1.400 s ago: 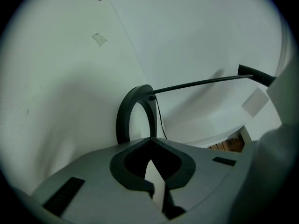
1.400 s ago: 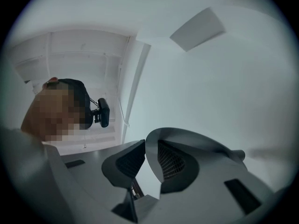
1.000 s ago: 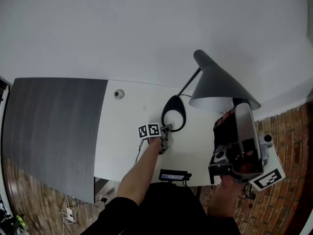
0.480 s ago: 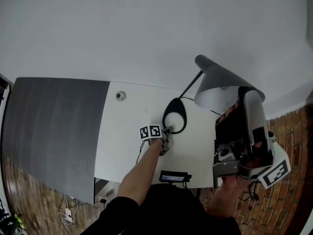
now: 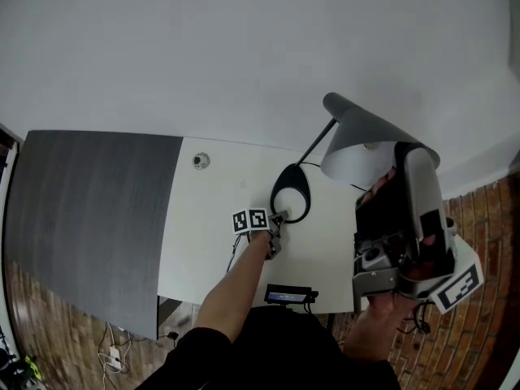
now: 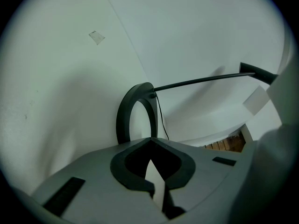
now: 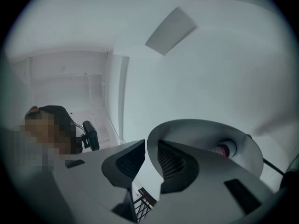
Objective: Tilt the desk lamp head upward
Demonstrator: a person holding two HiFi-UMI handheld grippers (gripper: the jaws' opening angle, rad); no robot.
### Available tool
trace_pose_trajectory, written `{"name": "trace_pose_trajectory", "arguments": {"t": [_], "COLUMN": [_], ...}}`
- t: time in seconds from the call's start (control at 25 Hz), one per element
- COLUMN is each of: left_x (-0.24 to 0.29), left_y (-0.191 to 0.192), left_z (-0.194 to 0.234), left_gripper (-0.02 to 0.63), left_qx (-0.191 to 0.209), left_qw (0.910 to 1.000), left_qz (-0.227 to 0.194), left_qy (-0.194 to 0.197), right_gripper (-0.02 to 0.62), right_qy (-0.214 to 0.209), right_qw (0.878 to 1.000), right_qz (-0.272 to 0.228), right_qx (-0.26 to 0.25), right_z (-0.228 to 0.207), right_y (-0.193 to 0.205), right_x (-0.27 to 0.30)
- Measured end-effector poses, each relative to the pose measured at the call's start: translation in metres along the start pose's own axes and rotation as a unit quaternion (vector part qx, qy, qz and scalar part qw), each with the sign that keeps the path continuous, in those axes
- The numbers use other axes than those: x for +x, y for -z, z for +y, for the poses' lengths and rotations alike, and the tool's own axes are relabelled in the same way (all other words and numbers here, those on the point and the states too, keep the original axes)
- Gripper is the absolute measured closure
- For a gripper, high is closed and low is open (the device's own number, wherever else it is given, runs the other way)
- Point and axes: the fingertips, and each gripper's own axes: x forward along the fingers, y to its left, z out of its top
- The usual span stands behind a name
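Note:
A desk lamp stands on the white desk (image 5: pixel 203 242). It has a black ring base (image 5: pixel 290 192), a thin black stem (image 5: pixel 315 140) and a grey cone shade (image 5: pixel 370 132). My left gripper (image 5: pixel 279 216) is shut, its tips resting on the near end of the ring base (image 6: pixel 135 111). In the left gripper view its jaws (image 6: pixel 149 141) meet with nothing between them. My right gripper (image 5: pixel 392 169) is shut on the shade's near rim. In the right gripper view the rim (image 7: pixel 150 146) runs between the jaws (image 7: pixel 149 152), one pad inside the shade, and the bulb (image 7: pixel 224 149) shows.
A dark grey panel (image 5: pixel 89 218) covers the desk's left part. A small round grommet (image 5: pixel 201 161) sits near the back edge. A black device (image 5: pixel 290 293) hangs at the front edge. The lamp cord (image 6: pixel 161 120) trails from the base. A brick floor (image 5: pixel 479 234) lies to the right.
Over the last second my right gripper rose and moved right with the shade, whose open underside now faces more upward. The left gripper stayed on the base.

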Motion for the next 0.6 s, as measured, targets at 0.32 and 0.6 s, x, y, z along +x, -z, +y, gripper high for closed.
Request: {"name": "trace_pose_trajectory", "arguments": {"t": [0.32,0.6], "left_x": [0.001,0.002], "left_y": [-0.001,-0.002], "left_z": [0.0,-0.002], "left_gripper": [0.597,0.597], "left_qx": [0.002,0.01], "left_qw": [1.0,0.9999], "left_qz": [-0.001,0.0], "left_qy": [0.001,0.008], "right_gripper": [0.503,0.503], "right_qy": [0.002,-0.011], "right_qw": [1.0,1.0], "right_qz": [-0.012,0.002], "right_qx": [0.02,-0.024], "right_z": [-0.001,0.013], "right_y": [-0.002,0.005], "right_x": [0.003,-0.005]}}
